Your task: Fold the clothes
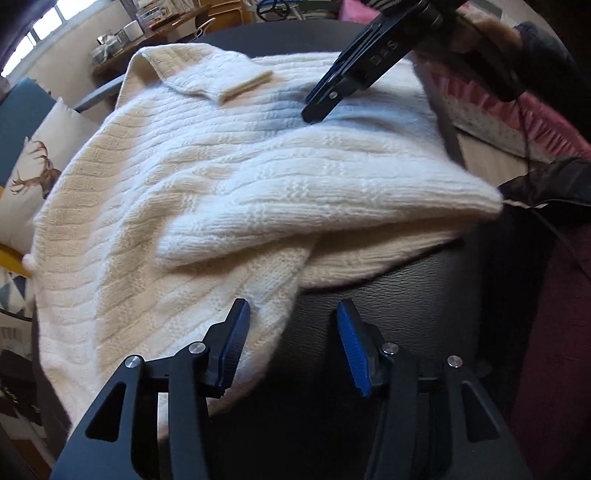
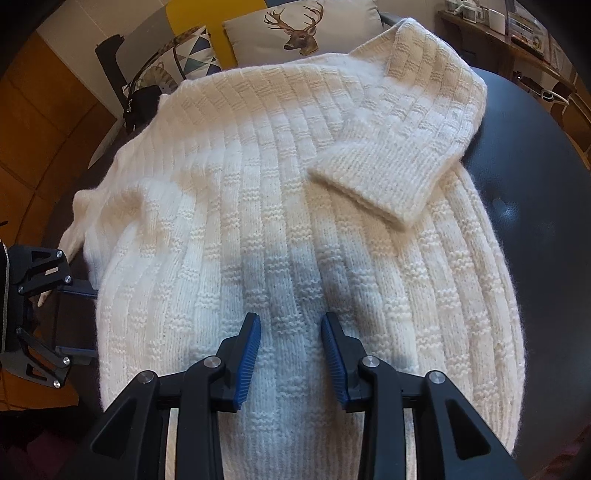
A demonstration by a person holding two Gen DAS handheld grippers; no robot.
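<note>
While hanging steeply over the near hem of the cream knit sweater [image 1: 221, 177], stands open: left gripper [image 1: 291, 314], jaws well apart, nothing between the blue pads. Under its left finger, the sweater's hem; under its right finger, bare black padded seat [image 1: 369, 295]. Just ahead of it, a sleeve [image 1: 332, 206] folded across the sweater's body, cuff end lying out to the right. Farther ahead and to the right, right gripper [image 1: 321, 107], tip down on or just above the knit, too close to tell apart.

From the right wrist: right gripper [image 2: 290, 321] pointing down at the middle of the sweater [image 2: 295, 184], jaws partly apart, ribbed knit showing between the pads, no pinch of fabric visible. Ahead and to the right, the other sleeve folded inward, its ribbed cuff [image 2: 388, 177] lying on the body. Far right of that, bare curve of the black seat [image 2: 535, 184]. Off to the left, at the sweater's edge, left gripper [image 2: 79, 319], fingers spread. Beyond the sweater, a cushion with a deer's head [image 2: 295, 33].
</note>
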